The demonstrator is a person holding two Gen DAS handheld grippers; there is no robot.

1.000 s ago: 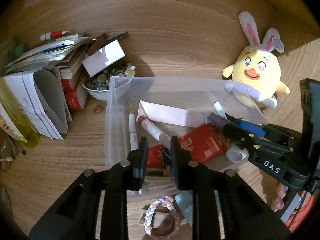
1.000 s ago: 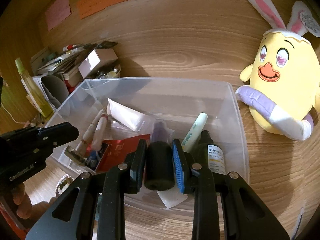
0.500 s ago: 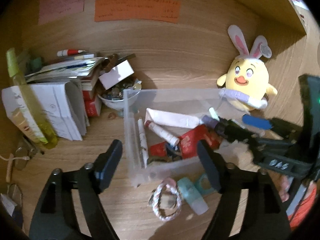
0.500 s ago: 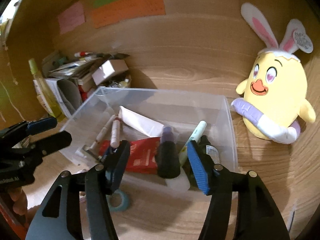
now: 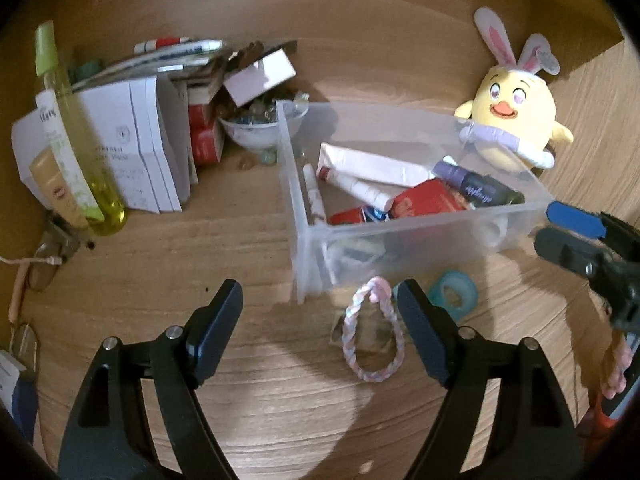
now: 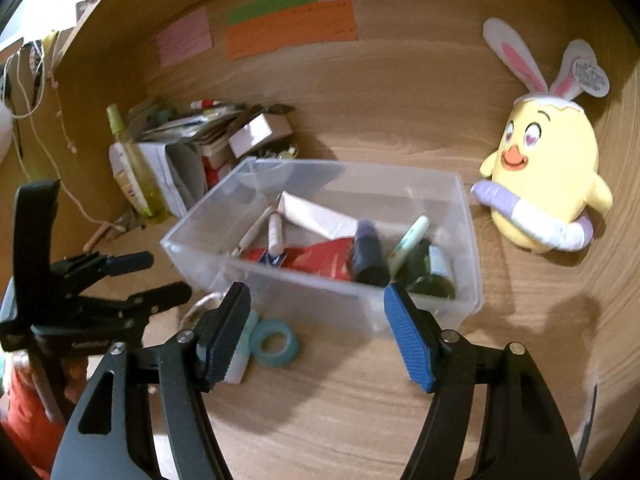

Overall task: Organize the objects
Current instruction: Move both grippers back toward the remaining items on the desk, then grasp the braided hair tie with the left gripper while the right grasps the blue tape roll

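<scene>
Where a second ago your left gripper (image 5: 320, 320) stood nearly closed at the near rim of the bin (image 5: 420, 236), it now stands spread wide and empty, drawn back over bare desk (image 5: 200, 248). Your right gripper (image 6: 316, 328) was then clenched on the dark bottle (image 6: 366, 252); its jaws are now opening with nothing between them, and the bottle lies released inside the bin, near the front wall. Both grippers now sit on the near side of the bin rather than over it.

In the left view, the bin lies at 1 o'clock from your left gripper. It holds a white tube (image 5: 372, 166), a red packet (image 5: 428, 200), pens and the bottle. Outside it, the braided band (image 5: 372, 336) lies flat on the desk just inside the right finger, and the tape roll (image 5: 454, 292) lies beside it toward 2 o'clock, near the front wall. This view alone shows the whole band; in the right view only a small arc of it shows, behind that gripper's left finger.

In the right view, the bin lies at 12 o'clock. This view alone shows the green and pink notes on the back wall above the orange note (image 6: 292, 28). The plush chick (image 6: 548, 176) stands at 2 o'clock, apart from the bin. The stack of papers (image 5: 132, 136) stands at 10 o'clock.
</scene>
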